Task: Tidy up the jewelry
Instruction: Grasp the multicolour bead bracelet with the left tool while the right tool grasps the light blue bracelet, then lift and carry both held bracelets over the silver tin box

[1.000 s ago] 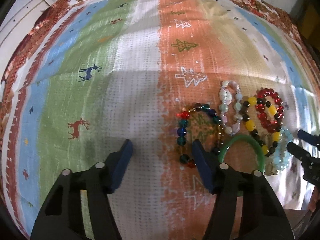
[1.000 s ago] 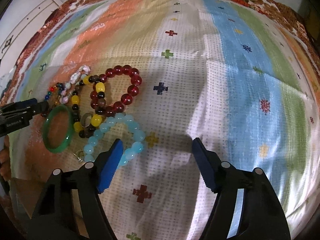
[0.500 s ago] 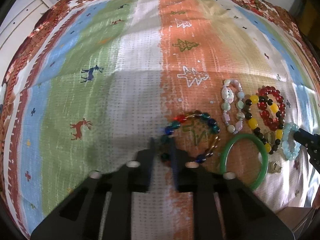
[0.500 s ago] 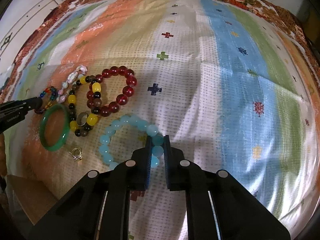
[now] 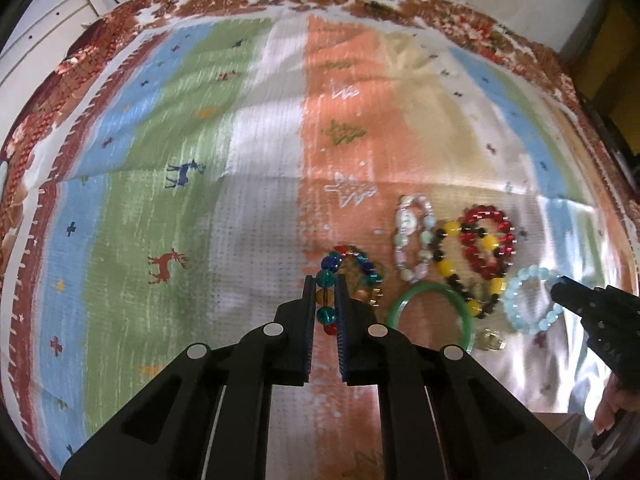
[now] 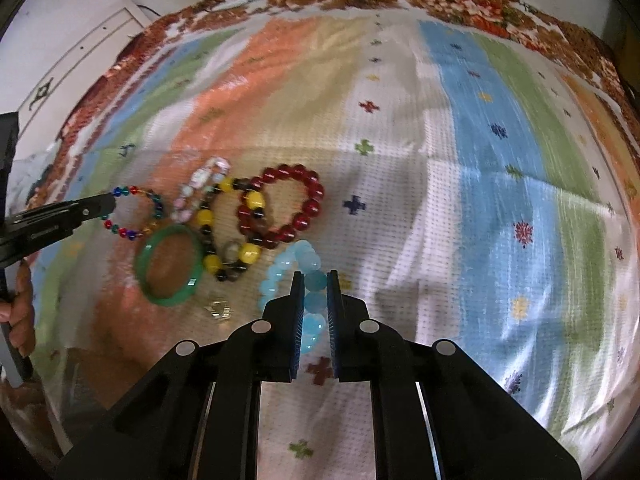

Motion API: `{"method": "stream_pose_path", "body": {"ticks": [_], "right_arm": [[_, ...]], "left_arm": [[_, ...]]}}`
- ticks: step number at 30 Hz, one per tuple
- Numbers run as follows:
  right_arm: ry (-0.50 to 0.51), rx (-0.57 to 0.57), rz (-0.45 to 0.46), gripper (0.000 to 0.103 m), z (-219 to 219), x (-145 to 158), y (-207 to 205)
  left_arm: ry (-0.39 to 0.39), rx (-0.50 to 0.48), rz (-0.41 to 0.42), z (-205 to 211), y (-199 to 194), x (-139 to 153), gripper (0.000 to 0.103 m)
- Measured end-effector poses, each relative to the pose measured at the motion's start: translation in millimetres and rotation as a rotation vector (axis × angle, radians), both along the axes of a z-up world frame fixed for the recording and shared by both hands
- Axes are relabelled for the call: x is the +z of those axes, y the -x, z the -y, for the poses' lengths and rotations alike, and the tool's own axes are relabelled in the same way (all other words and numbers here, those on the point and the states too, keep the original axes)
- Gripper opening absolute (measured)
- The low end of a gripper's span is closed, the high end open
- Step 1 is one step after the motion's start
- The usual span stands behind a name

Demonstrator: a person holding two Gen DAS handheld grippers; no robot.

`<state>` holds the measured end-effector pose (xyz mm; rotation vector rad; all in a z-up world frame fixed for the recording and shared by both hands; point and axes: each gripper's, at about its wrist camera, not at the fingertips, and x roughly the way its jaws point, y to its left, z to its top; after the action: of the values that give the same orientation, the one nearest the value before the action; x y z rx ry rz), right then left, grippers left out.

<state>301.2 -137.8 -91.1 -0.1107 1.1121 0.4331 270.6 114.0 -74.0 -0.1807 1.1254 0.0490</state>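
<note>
Both grippers, wide apart a second ago, are now clamped on bracelets and lifting them off the striped cloth (image 5: 248,208). In the left wrist view, the left gripper (image 5: 324,300) pinches the near side of the multicoloured bead bracelet (image 5: 352,276) at lower centre, a teal bead showing between the blue pads; the rest of the loop hangs away from the tool toward the upper right, its long axis running up the frame, and it appears tilted off the cloth. In the right wrist view, the right gripper (image 6: 312,300) grips the pale blue bead bracelet (image 6: 292,276) at lower centre, beads squeezed between the pads, the loop trailing to the upper left toward the pile.

Between the two held pieces lie the rest: a green bangle (image 5: 430,312) flat on the cloth just right of the left tool, a pink and white bracelet (image 5: 412,240) above it, a black and yellow bracelet (image 5: 468,276) overlapping a red bracelet (image 5: 488,240), and a small ring (image 5: 490,340) near the bangle's lower edge. Each hand holds the piece at its own end of the row, so a pull outward, left tool leftward and right tool rightward, would likely separate both from the cluster.
</note>
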Motion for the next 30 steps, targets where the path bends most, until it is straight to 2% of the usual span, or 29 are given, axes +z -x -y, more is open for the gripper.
{"method": "stream_pose_path", "body": {"ticks": [18, 30], "right_arm": [[-0.082, 0.004, 0.09, 0.012, -1.3, 39.7, 33.5], [-0.108, 0.024, 0.175, 0.012, -0.7, 73.3, 60.6]], "left_arm": [[0.006, -0.004, 0.092, 14.0, 31.4, 39.7, 0.009], [0.017, -0.053, 0.18, 38.4, 59.4, 73.2, 0.009]]}}
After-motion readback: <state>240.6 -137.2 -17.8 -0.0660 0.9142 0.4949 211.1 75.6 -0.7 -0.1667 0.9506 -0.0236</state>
